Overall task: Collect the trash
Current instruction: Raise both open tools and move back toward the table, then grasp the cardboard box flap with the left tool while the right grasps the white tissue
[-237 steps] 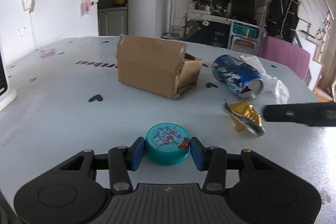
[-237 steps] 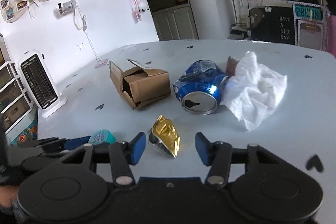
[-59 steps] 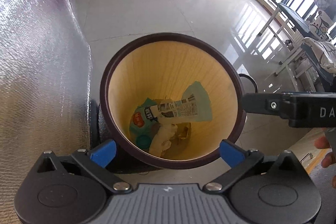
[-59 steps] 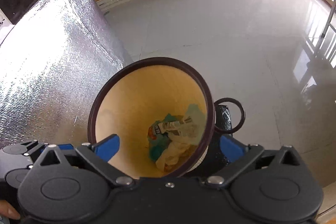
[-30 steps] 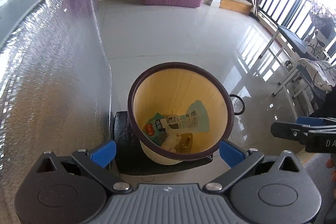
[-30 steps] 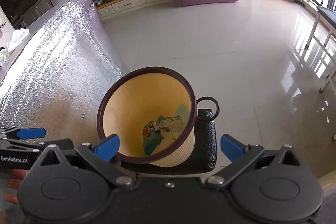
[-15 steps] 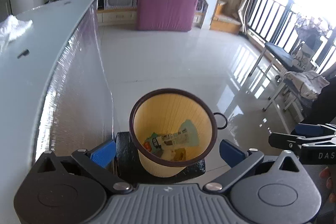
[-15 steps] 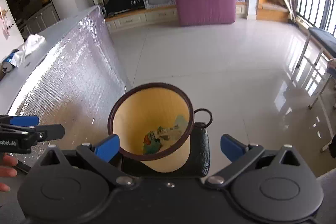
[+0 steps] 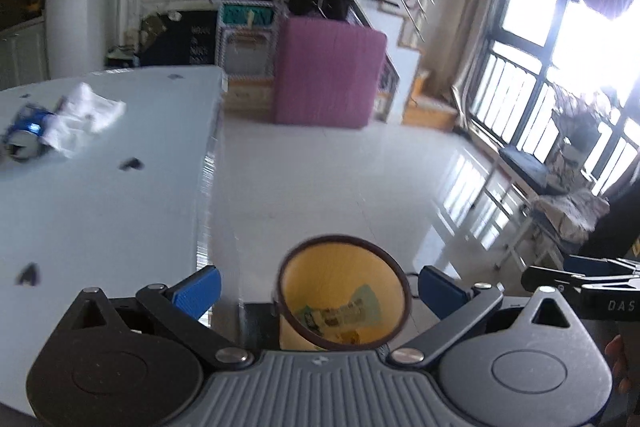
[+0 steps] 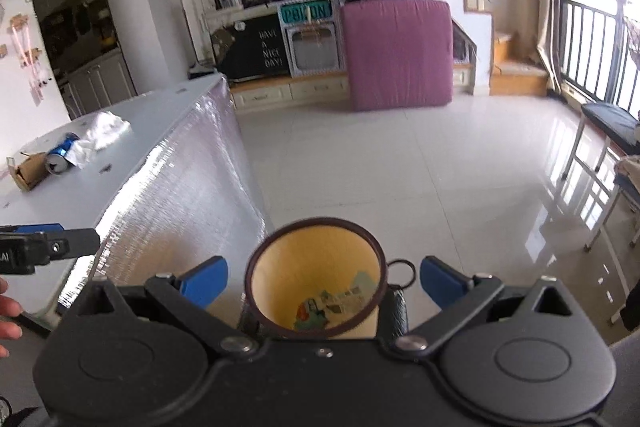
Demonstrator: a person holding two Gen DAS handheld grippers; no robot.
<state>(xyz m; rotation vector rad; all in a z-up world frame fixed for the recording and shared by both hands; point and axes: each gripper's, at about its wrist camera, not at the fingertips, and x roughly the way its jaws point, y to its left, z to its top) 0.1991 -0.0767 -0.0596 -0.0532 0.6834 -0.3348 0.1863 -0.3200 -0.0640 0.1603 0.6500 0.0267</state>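
Far left in the right wrist view, at about 9 o'clock: a small brown cardboard box point(image 10: 29, 165), open end toward the camera. Just right of it, a blue aluminium drinks can point(image 10: 61, 153) on its side, long axis running roughly from 7 to 1 o'clock, touching a crumpled white tissue point(image 10: 102, 131). All three on the pale grey tabletop point(image 10: 132, 143), well apart from both sets of tongs; whether can and box touch, hard to say.

In the left wrist view, the same blue can point(image 9: 25, 134) and tissue point(image 9: 82, 117) at about 10 o'clock, blurred; box out of frame there.

Left tongs point(image 9: 320, 287): blue pads spread wide, nothing between them. Poking into the right wrist view at 9 o'clock, level with the tabletop edge, so nearer the remaining litter, by judgement.

Below centre, at 6 o'clock in both views: a round yellow wastebasket with dark brown rim point(image 10: 316, 277), on the floor beside the silver foil side of the tabletop, wrappers lying at its bottom.

Right tongs point(image 10: 324, 283): likewise spread wide and empty, hovering over the basket on the side away from the tabletop.

Likely coming move: a swing toward 9–10 o'clock, left tongs first, closing across the can's short axis rather than along its length.
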